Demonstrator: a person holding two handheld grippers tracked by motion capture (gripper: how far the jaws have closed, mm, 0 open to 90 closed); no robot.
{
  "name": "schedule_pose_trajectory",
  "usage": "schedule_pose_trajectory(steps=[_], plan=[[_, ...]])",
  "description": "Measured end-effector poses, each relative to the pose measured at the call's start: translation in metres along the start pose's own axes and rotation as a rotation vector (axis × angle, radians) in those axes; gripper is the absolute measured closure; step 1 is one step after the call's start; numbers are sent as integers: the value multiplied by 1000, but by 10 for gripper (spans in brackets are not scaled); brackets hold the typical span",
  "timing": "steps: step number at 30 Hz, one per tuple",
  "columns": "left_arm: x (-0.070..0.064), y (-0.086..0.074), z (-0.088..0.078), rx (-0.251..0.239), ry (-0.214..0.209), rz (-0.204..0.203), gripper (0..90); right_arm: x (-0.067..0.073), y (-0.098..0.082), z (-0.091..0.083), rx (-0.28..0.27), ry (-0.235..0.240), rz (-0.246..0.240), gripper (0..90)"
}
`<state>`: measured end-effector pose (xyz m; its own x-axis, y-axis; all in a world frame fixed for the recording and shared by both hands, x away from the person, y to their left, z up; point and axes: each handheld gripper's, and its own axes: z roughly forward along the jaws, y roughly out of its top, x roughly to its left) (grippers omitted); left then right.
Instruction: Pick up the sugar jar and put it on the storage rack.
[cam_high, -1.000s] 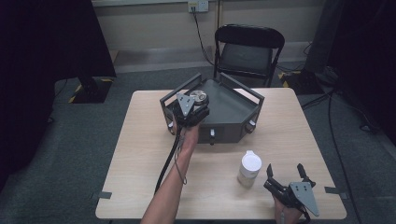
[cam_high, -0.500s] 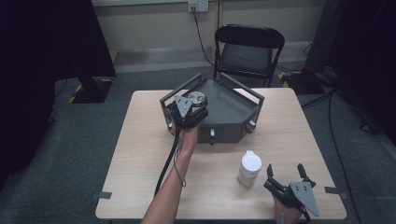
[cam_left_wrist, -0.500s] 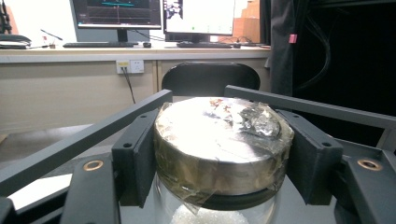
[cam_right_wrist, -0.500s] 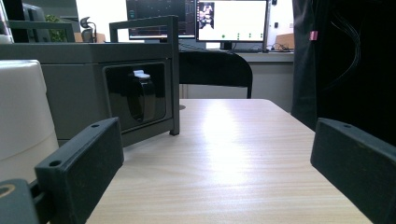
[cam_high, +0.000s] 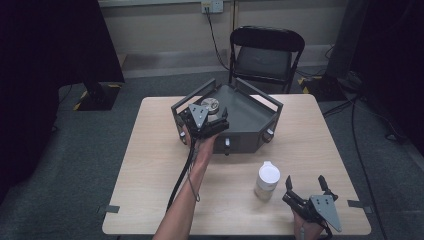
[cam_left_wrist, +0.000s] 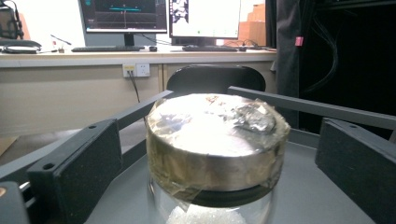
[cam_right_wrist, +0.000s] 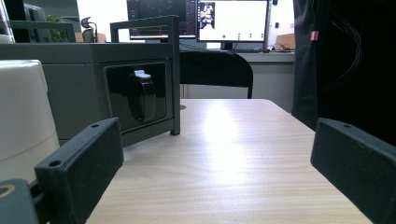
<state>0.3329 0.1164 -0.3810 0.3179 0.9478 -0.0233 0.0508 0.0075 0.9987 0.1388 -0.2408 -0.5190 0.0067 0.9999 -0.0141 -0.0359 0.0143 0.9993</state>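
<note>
The jar (cam_left_wrist: 217, 154) stands on the tray (cam_high: 260, 117), at the tray's left end, between the wide-spread jaws of the left gripper (cam_high: 207, 120). Those jaws have just been opening, and in the left gripper view both stand clear of the foil-taped lid (cam_left_wrist: 217, 123), so nothing is held. The risk, as I judge it: drawing back crookedly could catch a jaw on the lid and tip the jar. Right of the tray, nearer the person, the right gripper (cam_high: 306, 187) rests open and empty beside the bottle (cam_high: 266, 181); a careless sweep could knock it over.
</note>
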Motion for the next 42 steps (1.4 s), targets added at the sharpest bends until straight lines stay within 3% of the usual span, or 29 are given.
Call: schedule_pose_trajectory(steps=[21, 35, 42], plan=[[5, -2, -14, -10, -14, -17, 0, 1, 0, 0, 0, -2, 1, 13], [2, -4, -30, -14, -17, 11, 0, 1, 0, 0, 0, -4, -1, 13], [-1, -5, -37, -20, -22, 3, 0, 1, 0, 0, 0, -4, -1, 13]])
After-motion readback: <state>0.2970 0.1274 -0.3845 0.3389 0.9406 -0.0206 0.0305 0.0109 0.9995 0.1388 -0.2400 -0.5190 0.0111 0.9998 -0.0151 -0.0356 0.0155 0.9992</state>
